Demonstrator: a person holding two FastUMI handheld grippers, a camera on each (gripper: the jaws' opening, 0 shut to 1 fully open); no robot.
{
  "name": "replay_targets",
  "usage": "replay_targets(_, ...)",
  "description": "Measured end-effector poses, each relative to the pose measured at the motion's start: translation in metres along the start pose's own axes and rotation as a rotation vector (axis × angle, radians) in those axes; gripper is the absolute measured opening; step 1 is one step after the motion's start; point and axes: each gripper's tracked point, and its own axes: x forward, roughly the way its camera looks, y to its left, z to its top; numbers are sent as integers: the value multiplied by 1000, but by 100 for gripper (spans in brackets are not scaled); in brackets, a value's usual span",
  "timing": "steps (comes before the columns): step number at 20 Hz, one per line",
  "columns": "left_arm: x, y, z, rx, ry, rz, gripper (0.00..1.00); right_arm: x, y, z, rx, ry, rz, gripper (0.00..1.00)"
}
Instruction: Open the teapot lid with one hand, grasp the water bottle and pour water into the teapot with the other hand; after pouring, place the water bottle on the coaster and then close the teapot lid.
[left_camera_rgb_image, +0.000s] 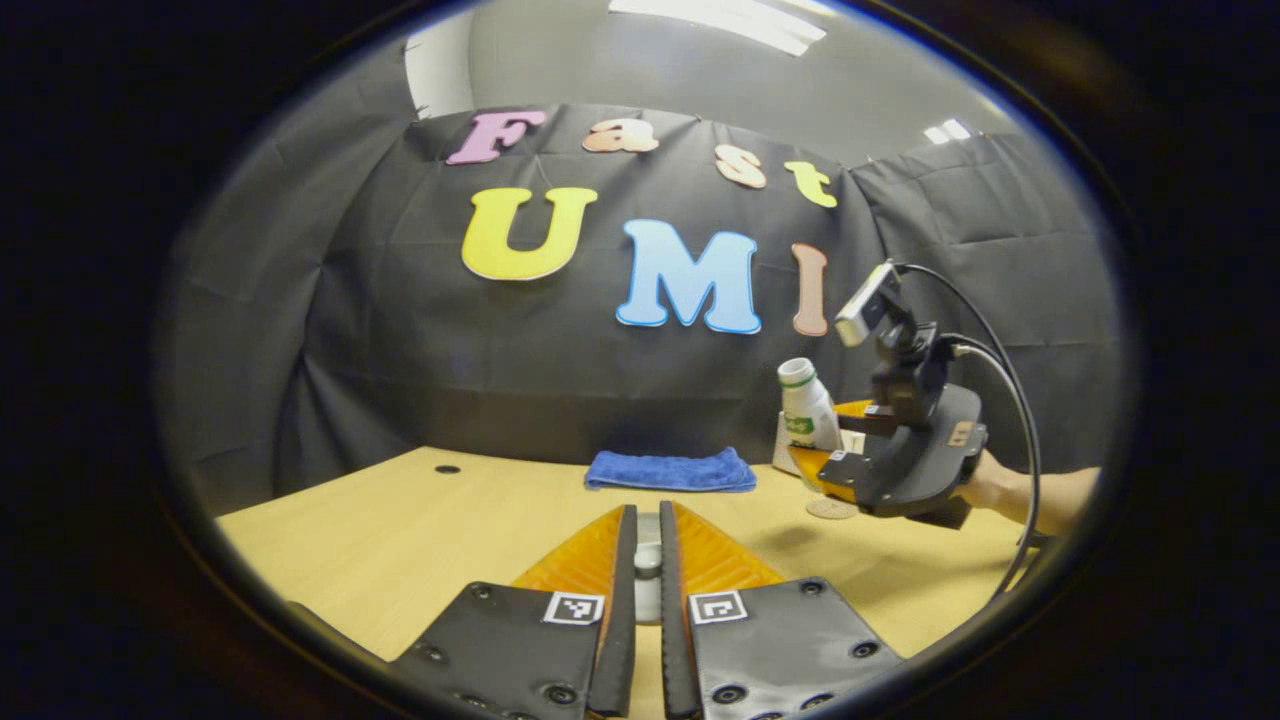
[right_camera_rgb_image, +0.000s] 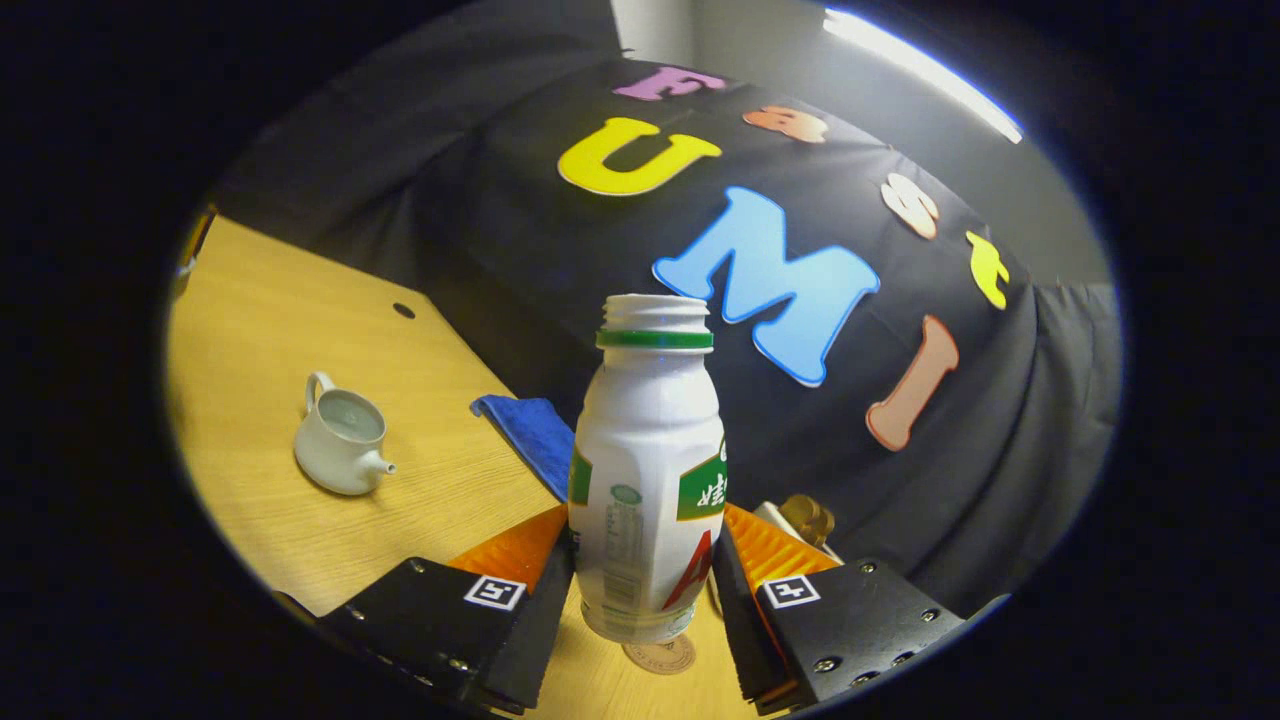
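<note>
In the right gripper view my right gripper (right_camera_rgb_image: 645, 520) is shut on the white water bottle (right_camera_rgb_image: 650, 450), which has a green neck ring and no cap. The bottle stands upright just over the round coaster (right_camera_rgb_image: 662, 657); whether it touches I cannot tell. The white teapot (right_camera_rgb_image: 340, 440) sits lidless on the table to the left, with water inside. In the left gripper view my left gripper (left_camera_rgb_image: 648, 512) is shut on the small white teapot lid (left_camera_rgb_image: 648, 570), held above the table. The right gripper (left_camera_rgb_image: 835, 437) with the bottle (left_camera_rgb_image: 805, 405) is at the right, by the coaster (left_camera_rgb_image: 832, 508).
A folded blue cloth (left_camera_rgb_image: 670, 470) lies at the back of the wooden table (left_camera_rgb_image: 400, 540), also seen as the blue cloth (right_camera_rgb_image: 530, 430) between teapot and bottle. A small white and gold object (right_camera_rgb_image: 800, 520) sits behind the right finger. A hand (left_camera_rgb_image: 1000, 485) holds the right gripper.
</note>
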Motion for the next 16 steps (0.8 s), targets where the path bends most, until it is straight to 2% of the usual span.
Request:
replay_targets(4, 50, -28, 9, -15, 23, -97, 22, -5, -21, -11, 223, 26, 40, 71)
replay_targets(6, 80, -28, 10, 20, 32, -108, 22, -9, -22, -22, 307, 45, 61, 71)
replay_targets(9, 123, -25, -12, 64, 76, -105, 22, -14, -32, -32, 354, 46, 43, 71)
replay_targets(10, 136, -20, -22, 78, 95, -83, 22, -16, -35, -34, 372, 38, 38, 71)
replay_targets(11, 145, -12, -35, 85, 132, -56, 17, -17, -37, -36, 392, 32, 36, 71)
replay_targets(12, 152, -9, -47, 79, 161, -50, 22, -18, -39, -38, 410, 32, 35, 71)
replay_targets(16, 171, -2, -61, 61, 182, -19, 22, -20, -48, -41, 443, 41, 21, 71)
